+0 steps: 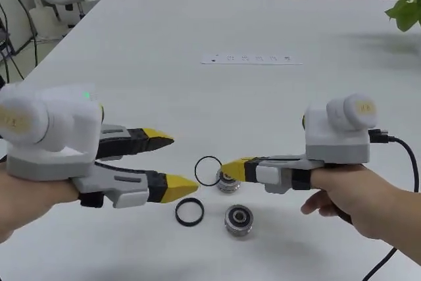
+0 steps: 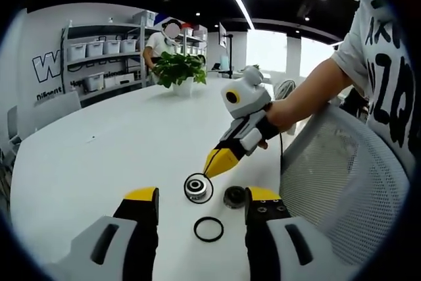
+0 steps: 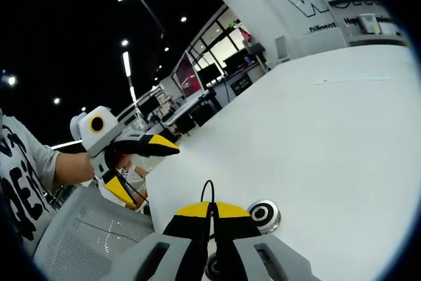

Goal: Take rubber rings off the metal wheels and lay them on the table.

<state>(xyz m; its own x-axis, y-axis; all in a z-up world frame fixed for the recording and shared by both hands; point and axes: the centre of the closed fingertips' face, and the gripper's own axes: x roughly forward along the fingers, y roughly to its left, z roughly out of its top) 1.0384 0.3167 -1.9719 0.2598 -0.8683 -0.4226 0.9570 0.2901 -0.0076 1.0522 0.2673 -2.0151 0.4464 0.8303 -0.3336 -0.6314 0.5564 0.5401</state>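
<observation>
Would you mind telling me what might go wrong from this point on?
The right gripper pinches the thin rubber ring only at its edge, so it may slip or spring away. That gripper's tips sit close to a metal wheel, which a nudge could knock aside. The left gripper is open, steadying nothing.

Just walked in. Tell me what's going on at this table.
A person works two handheld grippers over a white table. The right gripper is shut on a thin rubber ring next to one metal wheel. The left gripper hangs open close by. A loose ring lies flat on the table beside a second wheel.
</observation>
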